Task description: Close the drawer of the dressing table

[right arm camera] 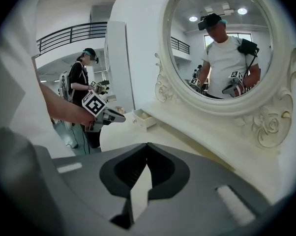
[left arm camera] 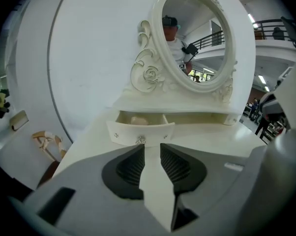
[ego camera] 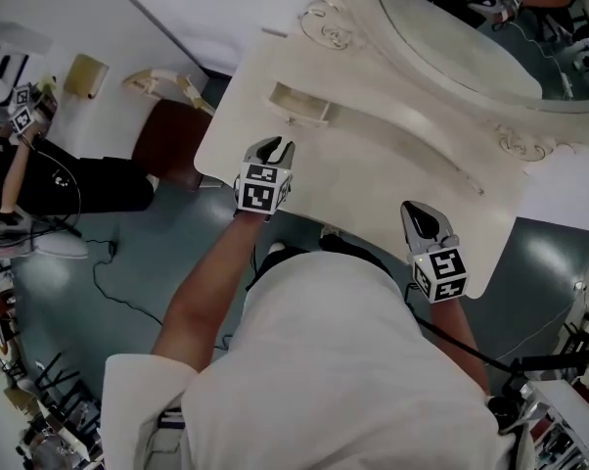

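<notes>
Drawer open, juts from dressing table, 12 o'clock of left gripper, near, no contact. Left jaws narrowly parted, empty. Right gripper jaws together, empty. Push not begun.

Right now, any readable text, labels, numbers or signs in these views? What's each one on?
No readable text anywhere.
Left marker cube and right marker cube: black-and-white square patterns only, no letters or digits.
Bystander's black shirt: small white mark, too small to read.
Dressing table and drawer: no print visible.
</notes>
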A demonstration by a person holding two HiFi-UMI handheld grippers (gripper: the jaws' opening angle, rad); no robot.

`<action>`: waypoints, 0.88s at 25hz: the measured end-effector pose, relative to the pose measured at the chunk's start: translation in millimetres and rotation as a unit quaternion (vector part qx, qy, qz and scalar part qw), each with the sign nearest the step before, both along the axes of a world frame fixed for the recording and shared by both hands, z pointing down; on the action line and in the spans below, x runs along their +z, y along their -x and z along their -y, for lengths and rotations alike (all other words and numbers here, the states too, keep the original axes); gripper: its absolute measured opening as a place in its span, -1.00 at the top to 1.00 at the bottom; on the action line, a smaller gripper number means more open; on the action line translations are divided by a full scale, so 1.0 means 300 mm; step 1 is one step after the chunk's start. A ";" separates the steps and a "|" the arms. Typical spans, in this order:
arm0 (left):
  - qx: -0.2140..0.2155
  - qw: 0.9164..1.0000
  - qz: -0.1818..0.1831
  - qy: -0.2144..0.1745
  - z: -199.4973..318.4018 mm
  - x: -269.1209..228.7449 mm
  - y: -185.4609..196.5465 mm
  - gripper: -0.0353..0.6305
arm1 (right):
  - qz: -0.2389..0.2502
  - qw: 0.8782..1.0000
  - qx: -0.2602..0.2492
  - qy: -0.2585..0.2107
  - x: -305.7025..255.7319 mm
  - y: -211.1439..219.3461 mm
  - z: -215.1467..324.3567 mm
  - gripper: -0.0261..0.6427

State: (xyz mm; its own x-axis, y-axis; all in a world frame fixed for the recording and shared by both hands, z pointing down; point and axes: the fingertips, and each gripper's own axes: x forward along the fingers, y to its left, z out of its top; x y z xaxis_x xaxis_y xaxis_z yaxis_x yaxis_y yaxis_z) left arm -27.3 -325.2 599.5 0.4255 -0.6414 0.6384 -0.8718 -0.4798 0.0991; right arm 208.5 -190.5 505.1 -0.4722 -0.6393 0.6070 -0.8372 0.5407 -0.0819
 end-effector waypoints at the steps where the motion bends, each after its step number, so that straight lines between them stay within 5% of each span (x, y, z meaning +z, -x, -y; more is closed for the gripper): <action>1: -0.005 1.000 0.004 0.003 0.023 0.013 -0.002 0.58 | 0.000 1.000 -0.001 0.003 0.003 -0.016 0.015 0.92; 22: -0.006 0.996 0.071 0.055 0.212 0.174 -0.036 0.57 | 0.014 0.999 0.008 0.044 0.092 -0.152 0.134 0.92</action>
